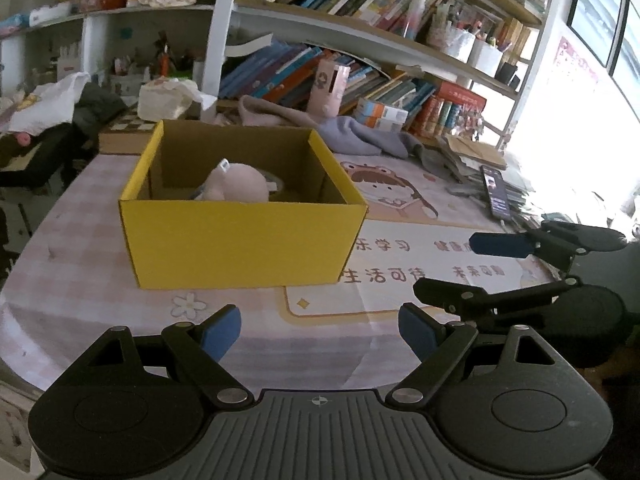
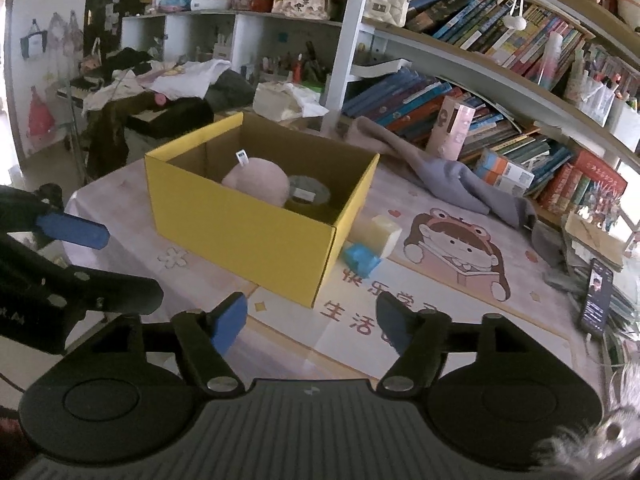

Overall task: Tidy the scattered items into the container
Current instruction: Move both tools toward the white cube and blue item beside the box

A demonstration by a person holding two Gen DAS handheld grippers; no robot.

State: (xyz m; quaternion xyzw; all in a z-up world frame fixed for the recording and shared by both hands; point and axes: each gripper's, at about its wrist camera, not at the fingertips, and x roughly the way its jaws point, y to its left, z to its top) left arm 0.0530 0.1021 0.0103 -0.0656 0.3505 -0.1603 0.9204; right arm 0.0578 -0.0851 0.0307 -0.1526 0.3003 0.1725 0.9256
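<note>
A yellow cardboard box (image 1: 244, 240) (image 2: 248, 232) stands open on the pink table mat. Inside it lie a pink plush toy (image 1: 238, 184) (image 2: 258, 182) and a round grey tin (image 2: 308, 192). In the right wrist view, a small blue item (image 2: 360, 260) and a cream block (image 2: 384, 234) rest on the mat against the box's right side. My left gripper (image 1: 320, 336) is open and empty, in front of the box. My right gripper (image 2: 312, 322) is also open with nothing between its fingers, near the box's front corner. Each gripper appears at the edge of the other's view.
A dark phone (image 1: 496, 192) (image 2: 598, 300) lies at the table's right side beside stacked papers. A grey cloth (image 1: 360, 136) (image 2: 452, 180) and a pink carton (image 2: 452, 128) sit behind the box under crowded bookshelves. The table's rounded edge runs along the left.
</note>
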